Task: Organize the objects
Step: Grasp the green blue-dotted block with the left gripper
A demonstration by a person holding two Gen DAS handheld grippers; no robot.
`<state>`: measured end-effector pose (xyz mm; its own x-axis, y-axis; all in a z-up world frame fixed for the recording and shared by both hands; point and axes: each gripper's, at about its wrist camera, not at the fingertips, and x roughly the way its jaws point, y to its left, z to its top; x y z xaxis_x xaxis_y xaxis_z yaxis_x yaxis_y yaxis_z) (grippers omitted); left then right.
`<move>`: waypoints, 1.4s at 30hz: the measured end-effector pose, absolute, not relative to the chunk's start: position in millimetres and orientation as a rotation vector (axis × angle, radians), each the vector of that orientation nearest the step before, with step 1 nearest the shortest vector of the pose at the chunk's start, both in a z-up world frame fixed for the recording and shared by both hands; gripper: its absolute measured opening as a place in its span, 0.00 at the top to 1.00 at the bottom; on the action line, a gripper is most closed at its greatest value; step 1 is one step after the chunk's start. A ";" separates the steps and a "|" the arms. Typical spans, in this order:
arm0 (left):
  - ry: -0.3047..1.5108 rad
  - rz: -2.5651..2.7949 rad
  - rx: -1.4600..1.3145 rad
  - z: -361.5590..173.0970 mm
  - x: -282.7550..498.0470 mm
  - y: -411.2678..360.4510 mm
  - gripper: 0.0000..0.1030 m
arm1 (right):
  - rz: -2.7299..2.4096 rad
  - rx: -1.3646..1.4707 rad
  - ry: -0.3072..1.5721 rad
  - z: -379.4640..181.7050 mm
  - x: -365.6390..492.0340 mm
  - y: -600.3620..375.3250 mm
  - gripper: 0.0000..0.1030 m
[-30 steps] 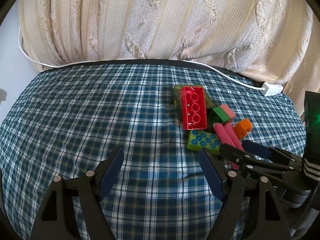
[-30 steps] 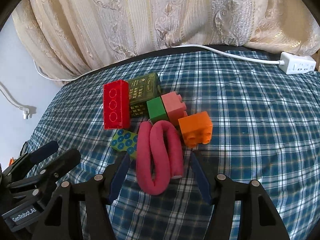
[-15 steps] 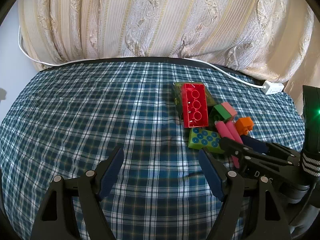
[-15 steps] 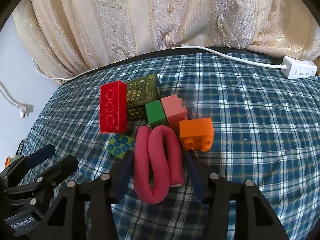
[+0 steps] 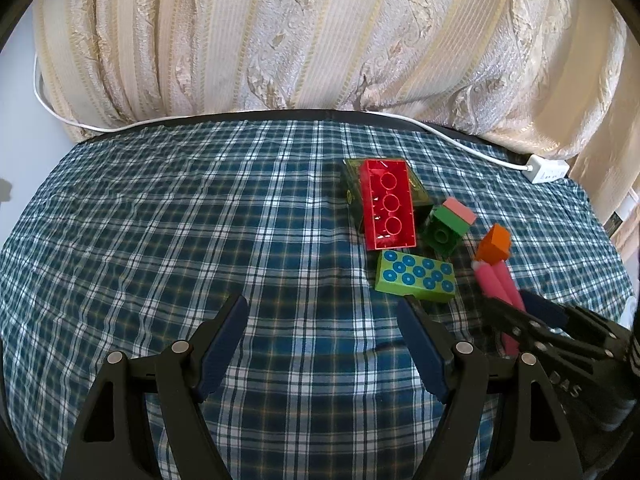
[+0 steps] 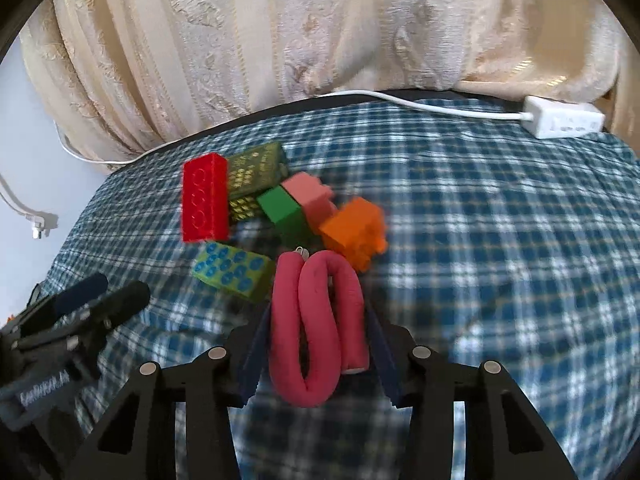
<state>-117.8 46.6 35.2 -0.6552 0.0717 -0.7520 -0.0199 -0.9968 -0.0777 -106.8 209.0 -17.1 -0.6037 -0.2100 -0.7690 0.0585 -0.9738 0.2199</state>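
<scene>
My right gripper point(image 6: 316, 326) is shut on a folded pink foam roller point(image 6: 316, 324), seen also in the left wrist view point(image 5: 498, 284). Beyond it lie an orange brick point(image 6: 354, 232), a green brick point(image 6: 282, 210) joined to a pink brick point(image 6: 310, 196), a red brick point(image 6: 204, 204), a dark green box point(image 6: 254, 172) and a light green dotted block point(image 6: 232, 270). My left gripper point(image 5: 320, 332) is open and empty above the checked cloth point(image 5: 160, 240), left of the pile. The red brick point(image 5: 388, 204) and dotted block point(image 5: 416, 276) show there too.
A cream curtain point(image 5: 320, 40) hangs behind the table. A white power strip point(image 6: 564, 120) with its cable point(image 6: 400, 100) lies at the back right edge. A wall plug point(image 6: 38, 226) hangs at the left.
My right gripper's fingers closed onto the pink roller and the view shifted, with the roller rising a little. My left gripper stayed open and barely moved.
</scene>
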 end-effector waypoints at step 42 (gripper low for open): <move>0.052 2.697 -1.376 10.2 -167.8 112.8 0.24 | -2.749 1.267 -0.341 -18.3 -74.3 238.7 0.51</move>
